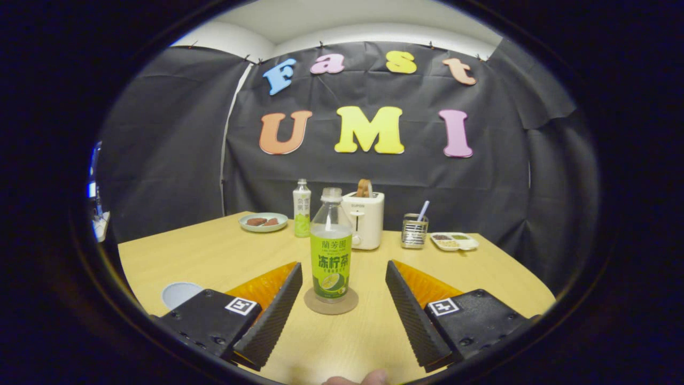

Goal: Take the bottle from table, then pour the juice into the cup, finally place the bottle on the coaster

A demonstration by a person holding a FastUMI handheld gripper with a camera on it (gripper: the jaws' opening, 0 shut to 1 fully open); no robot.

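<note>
A: Left to right — pale cup (180,293) beside the left finger (270,315), then the juice bottle (331,246) upright on the round coaster (331,302), then the right finger (414,315).

B: Gripper (343,272)?

A: Spread wide, empty, touching nothing; bottle just ahead, near centred in the gap. Cap looks off, though I can't be sure.

B: It's already on the coaster. Which step?

A: Can't judge — either the first pickup or just set down. If grasping: advance straight, keep the fingers level, close on the labelled body below the shoulder — not the neck. Squeeze gently; thin plastic could buckle and slosh.

B: Background?

A: Second bottle (302,208), toaster (364,219) well beyond.
</note>
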